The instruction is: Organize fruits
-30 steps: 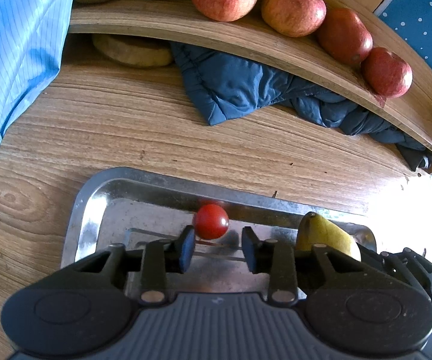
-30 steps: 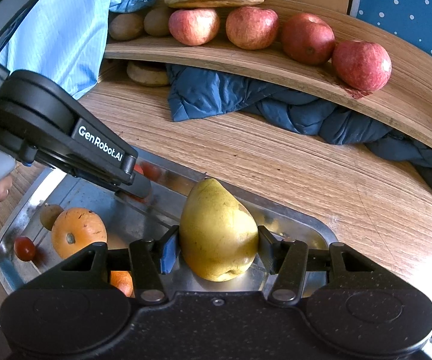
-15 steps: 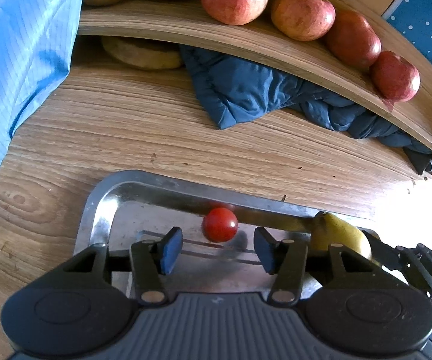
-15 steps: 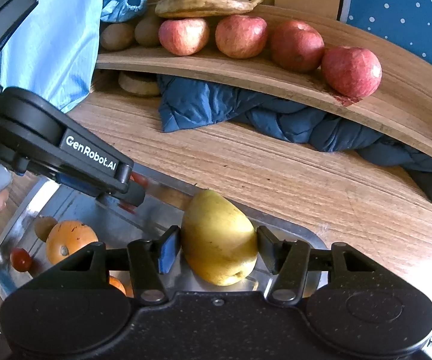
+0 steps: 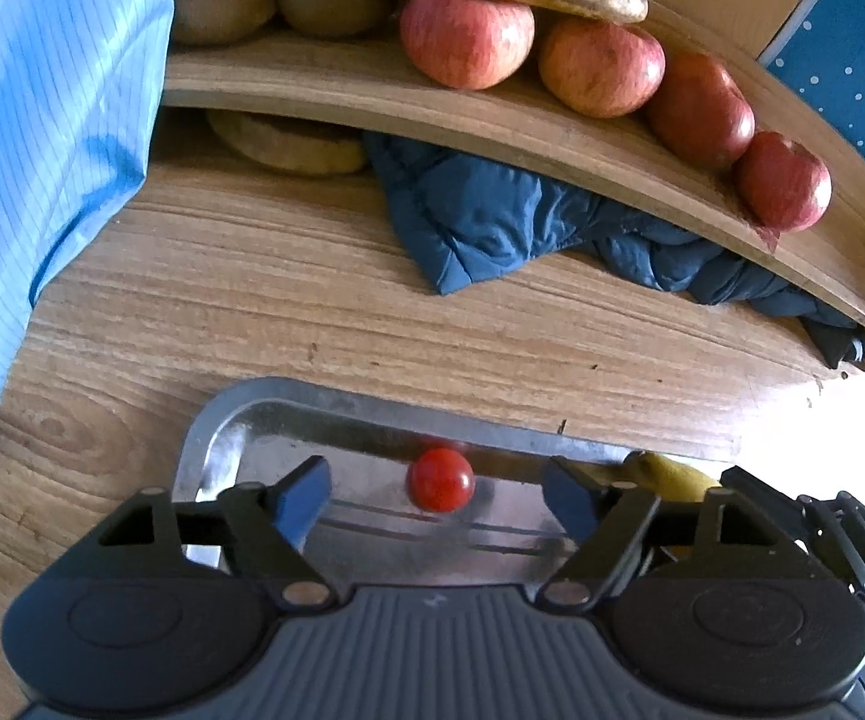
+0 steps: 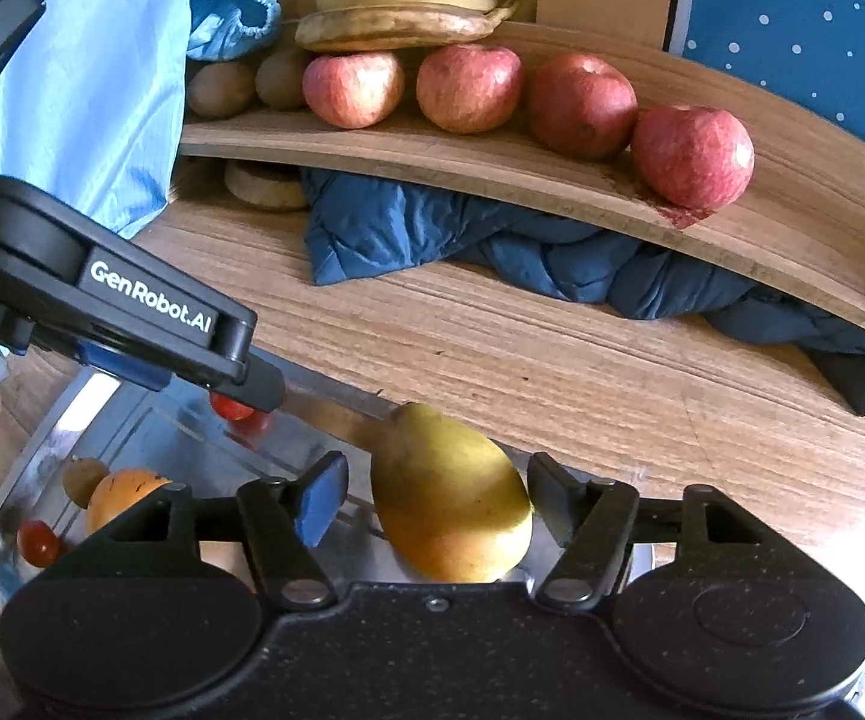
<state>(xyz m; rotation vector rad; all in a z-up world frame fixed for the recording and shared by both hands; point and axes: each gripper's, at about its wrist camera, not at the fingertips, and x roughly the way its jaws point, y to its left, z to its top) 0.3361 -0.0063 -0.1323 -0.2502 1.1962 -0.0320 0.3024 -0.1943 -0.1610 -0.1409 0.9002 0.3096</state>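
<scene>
We see the left hand-held gripper (image 5: 438,495) with its jaws opening, a cherry tomato (image 5: 439,479) lying free between them on the metal tray (image 5: 216,432). The right hand-held gripper (image 6: 432,501) is opening too; the pear (image 6: 453,498) rests on the tray between its fingers, clear of the left pad, the right-side contact unclear.

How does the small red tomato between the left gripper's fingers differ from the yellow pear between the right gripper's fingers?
The tomato is red, round and small; the pear is yellow-green, tapered and much bigger. The tomato sits with wide gaps to the opening left gripper; the pear nearly fills the opening right gripper. Both lie in the metal tray, ungripped.
</scene>
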